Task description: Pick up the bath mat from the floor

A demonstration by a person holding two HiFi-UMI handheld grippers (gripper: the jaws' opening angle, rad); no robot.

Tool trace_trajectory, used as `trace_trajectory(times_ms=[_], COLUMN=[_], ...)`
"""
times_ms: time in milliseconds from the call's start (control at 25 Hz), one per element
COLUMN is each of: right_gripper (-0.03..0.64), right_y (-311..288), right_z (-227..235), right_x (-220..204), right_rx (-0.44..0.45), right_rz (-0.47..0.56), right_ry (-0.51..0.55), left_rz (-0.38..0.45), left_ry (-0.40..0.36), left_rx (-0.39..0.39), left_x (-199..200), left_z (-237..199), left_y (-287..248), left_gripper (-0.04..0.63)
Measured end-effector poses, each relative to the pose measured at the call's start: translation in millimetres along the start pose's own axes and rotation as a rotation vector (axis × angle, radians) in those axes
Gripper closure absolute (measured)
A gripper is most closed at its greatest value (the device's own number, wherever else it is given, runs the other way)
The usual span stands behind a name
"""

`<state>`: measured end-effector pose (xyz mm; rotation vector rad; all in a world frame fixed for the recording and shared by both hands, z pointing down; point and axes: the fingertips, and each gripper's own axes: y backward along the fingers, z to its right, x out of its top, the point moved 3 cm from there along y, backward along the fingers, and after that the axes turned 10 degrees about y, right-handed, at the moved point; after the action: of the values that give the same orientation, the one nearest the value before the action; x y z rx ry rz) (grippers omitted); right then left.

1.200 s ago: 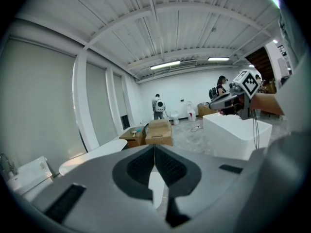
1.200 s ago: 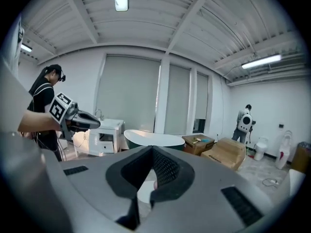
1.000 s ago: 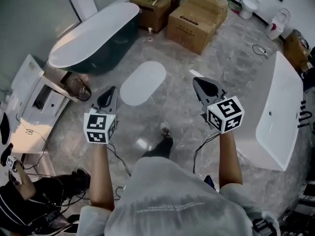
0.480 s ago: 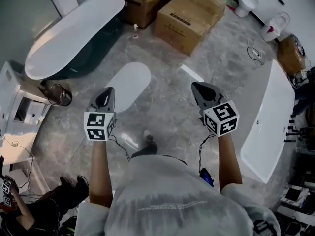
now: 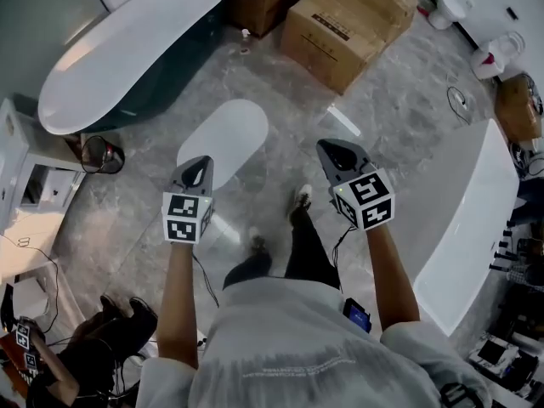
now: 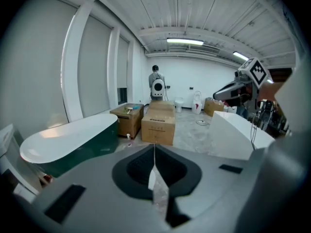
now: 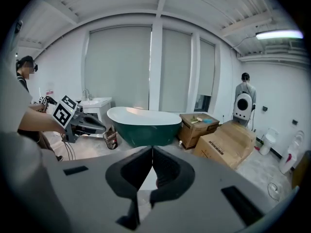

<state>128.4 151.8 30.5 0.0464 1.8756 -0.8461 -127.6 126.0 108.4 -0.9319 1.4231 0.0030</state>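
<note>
White bath mat (image 5: 223,143) lies on floor (image 5: 280,185); left tool (image 5: 201,163) and right tool (image 5: 328,148) both closed.

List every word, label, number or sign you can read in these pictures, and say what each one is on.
No text here can be read outright.
On the cardboard box: a dark printed label on its top, too small to read.
On the person's shirt: a line of pale print across the back, too blurred to read.
On the left gripper and right gripper: cubes with black-and-white square markers, no letters or numbers.
</note>
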Motion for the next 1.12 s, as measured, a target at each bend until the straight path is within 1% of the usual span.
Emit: trace_trajectory(times_ms=[80, 160, 320, 480, 600, 720, 840, 920, 960, 1040, 1120], right_gripper=[0.601, 0.601, 0.601, 0.601, 0.601, 0.601, 0.601, 0.601, 0.601, 0.601, 0.601], right_y=[-28.1, -59.9, -127.7, -192.2, -238.1, -282.6, -325.6, -354.2, -367.5, -389.3, -405.5], right_z=[4.5, 14.8, 32.4, 40.6, 38.3, 26.7, 19.4, 14.4, 10.8, 5.1, 3.0], right_x=[-14.3, -33.0, -90.5, -151.3, -191.6, -228.7, -255.1, -270.1, -279.0, -300.0, -322.8], right_rx=[0.034, 0.052, 0.104, 0.162, 0.227, 0.287, 0.310, 0.315, 0.321, 0.330, 0.328], right_rz=[-0.013, -0.016, -0.073, -0.162, -0.223, -0.271, -0.284, -0.285, -0.289, -0.305, -0.325], right_ry=[0.008, -0.018, -0.108, -0.181, -0.198, -0.225, -0.261, -0.277, -0.285, -0.295, -0.309], left_rz=[-0.034, -0.060, -0.135, -0.221, -0.251, -0.256, -0.264, -0.300, -0.327, -0.388, -0.428], left_ry=[0.013, 0.041, 0.172, 0.265, 0.349, 0.405, 0.410, 0.395, 0.388, 0.385, 0.382], left_rx=[0.003, 0.013, 0.039, 0.089, 0.138, 0.130, 0.110, 0.106, 0.102, 0.090, 0.081], left_x=[-17.7, -38.3, -96.1, -139.3, -167.3, -192.9, -217.2, -238.7, -251.5, -278.3, -301.2], left_z=[-5.1, -14.0, -26.9, -44.3, -52.9, -55.4, -56.8, -58.9, -59.4, -56.9, -54.2], left_y=[-27.4, -62.9, -123.7, -176.3, -210.3, -249.1, -291.4, -316.0, -326.6, -344.3, -360.0], left_gripper=[0.577, 0.577, 0.577, 0.577, 0.577, 0.577, 0.574, 0.569, 0.554, 0.467, 0.465])
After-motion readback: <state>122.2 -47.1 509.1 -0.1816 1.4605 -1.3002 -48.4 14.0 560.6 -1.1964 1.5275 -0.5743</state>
